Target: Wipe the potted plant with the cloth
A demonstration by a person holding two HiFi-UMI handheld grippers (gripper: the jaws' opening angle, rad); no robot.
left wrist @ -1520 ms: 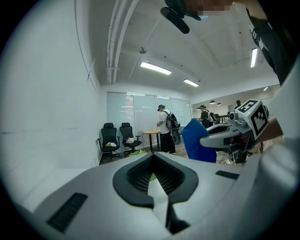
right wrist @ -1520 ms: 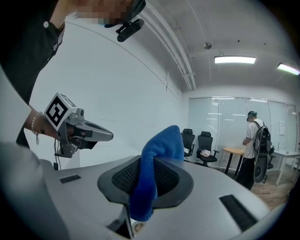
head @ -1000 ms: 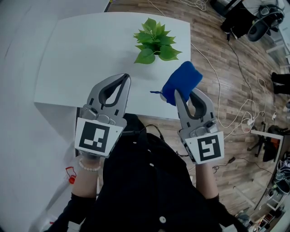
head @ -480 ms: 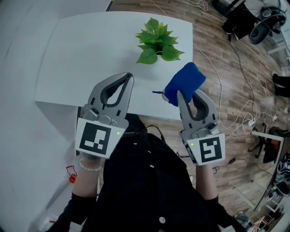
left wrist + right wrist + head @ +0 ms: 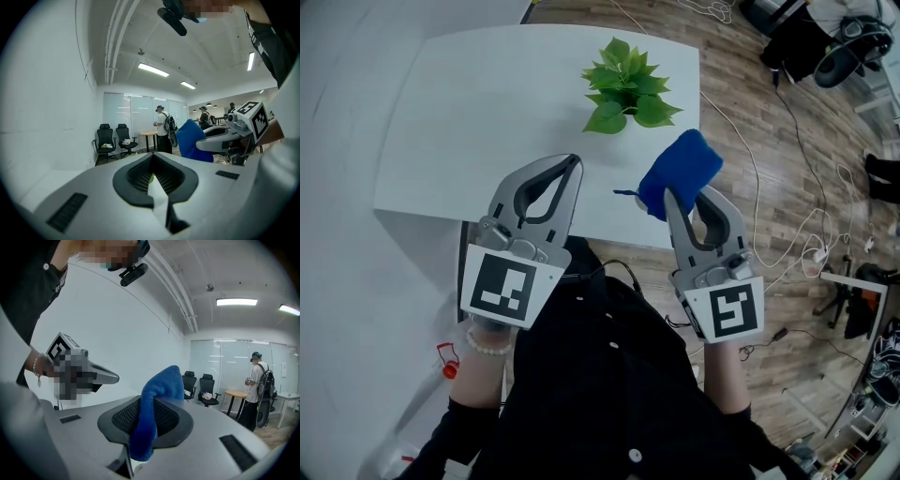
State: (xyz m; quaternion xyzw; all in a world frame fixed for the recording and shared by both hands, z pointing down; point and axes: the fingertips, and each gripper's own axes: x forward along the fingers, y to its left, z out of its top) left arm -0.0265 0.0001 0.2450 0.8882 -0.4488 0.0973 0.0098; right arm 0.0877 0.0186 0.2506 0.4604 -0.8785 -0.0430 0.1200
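Note:
A small potted plant [image 5: 624,84] with green leaves stands on the white table [image 5: 478,122] near its far right corner. My right gripper [image 5: 667,195] is shut on a blue cloth [image 5: 677,173], which bunches up past the jaw tips, just below and right of the plant. From the right gripper view the blue cloth [image 5: 154,408] hangs pinched between the jaws. My left gripper [image 5: 574,161] is shut with nothing in it, held over the table's near edge to the left of the cloth. The left gripper view looks level across the room and shows the blue cloth [image 5: 191,139] at its right.
Cables [image 5: 769,169] and a power strip lie on the wooden floor right of the table. Office chairs [image 5: 112,139], a small round table [image 5: 148,136] and people [image 5: 162,127] stand at the room's far end. My dark-sleeved body fills the lower head view.

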